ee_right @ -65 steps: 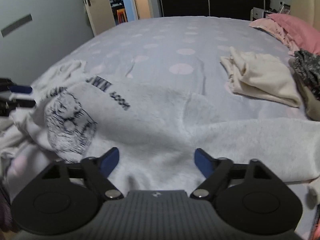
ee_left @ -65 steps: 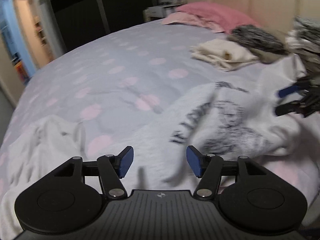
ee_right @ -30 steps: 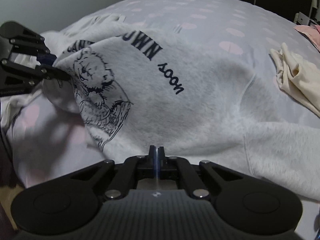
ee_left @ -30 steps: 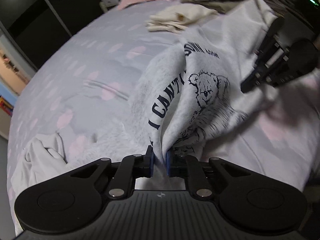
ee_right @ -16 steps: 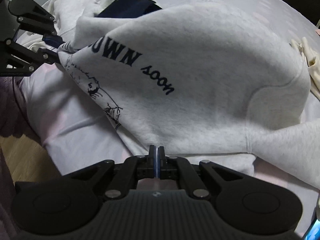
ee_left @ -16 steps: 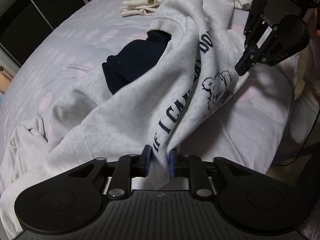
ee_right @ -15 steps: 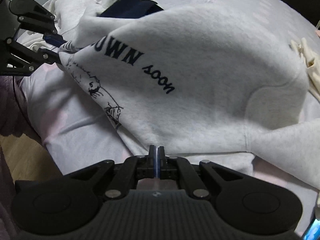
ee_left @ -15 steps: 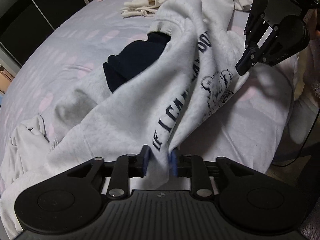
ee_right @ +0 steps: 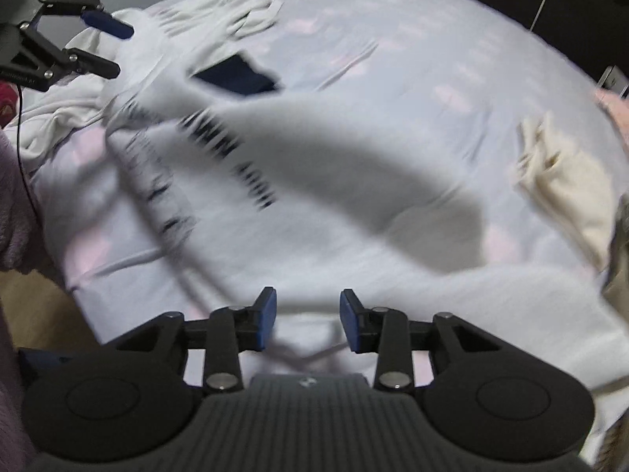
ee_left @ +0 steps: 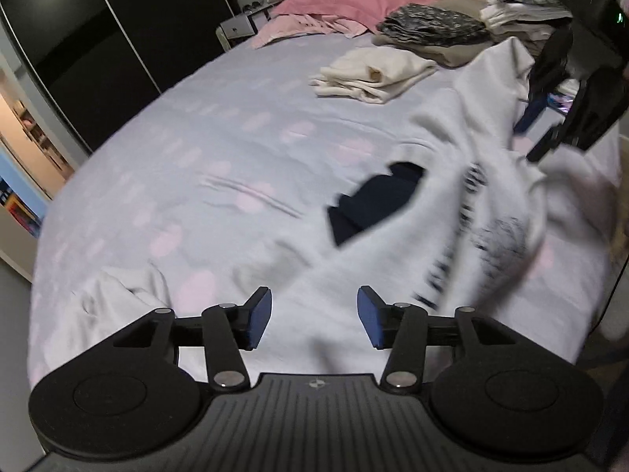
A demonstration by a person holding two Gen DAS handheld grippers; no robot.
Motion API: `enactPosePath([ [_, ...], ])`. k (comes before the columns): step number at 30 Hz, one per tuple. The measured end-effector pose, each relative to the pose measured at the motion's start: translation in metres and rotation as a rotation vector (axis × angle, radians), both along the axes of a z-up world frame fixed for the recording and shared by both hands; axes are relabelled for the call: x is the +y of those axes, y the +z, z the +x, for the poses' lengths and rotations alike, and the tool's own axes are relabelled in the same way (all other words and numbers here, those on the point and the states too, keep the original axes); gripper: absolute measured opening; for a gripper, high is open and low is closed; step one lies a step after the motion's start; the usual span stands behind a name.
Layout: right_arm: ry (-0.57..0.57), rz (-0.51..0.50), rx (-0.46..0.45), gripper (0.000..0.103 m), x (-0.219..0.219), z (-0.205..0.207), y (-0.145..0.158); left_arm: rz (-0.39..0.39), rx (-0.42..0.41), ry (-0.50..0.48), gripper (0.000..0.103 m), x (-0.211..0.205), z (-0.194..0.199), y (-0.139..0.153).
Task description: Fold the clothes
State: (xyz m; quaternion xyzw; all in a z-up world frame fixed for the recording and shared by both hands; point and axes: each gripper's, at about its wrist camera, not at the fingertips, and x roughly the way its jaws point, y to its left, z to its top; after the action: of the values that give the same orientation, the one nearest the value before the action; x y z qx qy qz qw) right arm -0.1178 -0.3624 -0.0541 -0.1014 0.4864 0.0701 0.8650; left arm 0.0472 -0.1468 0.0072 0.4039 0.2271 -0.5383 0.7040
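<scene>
We see the grey sweatshirt point(ee_left: 393, 259) spread loosely over the near side of the bed point(ee_left: 220, 149), by its near edge, its long axis running roughly along that edge from one gripper to the other; motion blur keeps us from telling which end is the hem. Its fabric looks soft and fleecy, with a dark navy patch point(ee_left: 373, 204) showing towards the middle of the bed. Dark printed lettering and a sketchy drawing cross the front, too blurred to read. Our left gripper point(ee_left: 310, 316) has just been opening, its blue pads apart and pressing on nothing, the cloth lying below them. Our right gripper point(ee_right: 307, 320) has likewise just been opening, nothing pinched between its pads. The bed cover is pale lilac with pink spots. Further in lies a folded cream garment point(ee_left: 373, 74), and at the head end a pink pillow point(ee_left: 346, 0) and stacks of folded clothes point(ee_left: 432, 31). A crumpled white garment point(ee_left: 114, 299) lies at the near left corner.
</scene>
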Motion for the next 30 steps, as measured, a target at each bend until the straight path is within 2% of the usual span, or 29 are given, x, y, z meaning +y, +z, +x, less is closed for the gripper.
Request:
enactPosePath([
  [3, 0.054, -0.052, -0.044, 0.058, -0.02, 0.011, 0.015, 0.037, -0.02, -0.021, 0.049, -0.015, 0.013, -0.006],
  [5, 0.108, -0.082, -0.062, 0.072, -0.035, 0.02, 0.022, 0.072, -0.014, -0.041, 0.052, -0.025, 0.022, -0.013],
  [11, 0.235, -0.144, 0.034, 0.074, -0.07, 0.057, 0.032, 0.149, 0.027, -0.096, 0.053, -0.044, 0.041, -0.036],
  [16, 0.317, -0.178, 0.108, 0.077, -0.074, 0.085, 0.017, 0.19, 0.034, -0.135, 0.053, -0.057, 0.044, -0.052],
  [19, 0.332, -0.159, 0.101, 0.076, -0.071, 0.094, 0.006, 0.198, 0.064, -0.134, 0.043, -0.057, 0.047, -0.054],
  [20, 0.335, -0.139, 0.083, 0.074, -0.07, 0.095, 0.004, 0.2, 0.076, -0.138, 0.034, -0.056, 0.048, -0.053],
  [21, 0.339, -0.117, 0.072, 0.072, -0.068, 0.095, 0.002, 0.202, 0.083, -0.143, 0.031, -0.056, 0.047, -0.054],
  [22, 0.342, -0.105, 0.071, 0.056, -0.066, 0.093, 0.001, 0.202, 0.071, -0.147, 0.029, -0.055, 0.045, -0.054],
  [23, 0.346, -0.098, 0.073, 0.039, -0.064, 0.092, 0.0, 0.203, 0.059, -0.151, 0.023, -0.054, 0.043, -0.054],
  [24, 0.347, -0.104, 0.076, 0.03, -0.062, 0.089, -0.001, 0.206, 0.043, -0.152, 0.014, -0.053, 0.04, -0.055],
  [25, 0.346, -0.114, 0.078, 0.016, -0.061, 0.086, -0.001, 0.208, 0.029, -0.153, 0.011, -0.052, 0.038, -0.055],
  [27, 0.323, -0.1, 0.074, 0.012, -0.063, 0.078, 0.006, 0.204, 0.021, -0.147, 0.005, -0.05, 0.034, -0.052],
  [30, 0.296, -0.071, 0.055, 0.008, -0.066, 0.061, 0.018, 0.182, 0.036, -0.143, 0.003, -0.039, 0.029, -0.04],
])
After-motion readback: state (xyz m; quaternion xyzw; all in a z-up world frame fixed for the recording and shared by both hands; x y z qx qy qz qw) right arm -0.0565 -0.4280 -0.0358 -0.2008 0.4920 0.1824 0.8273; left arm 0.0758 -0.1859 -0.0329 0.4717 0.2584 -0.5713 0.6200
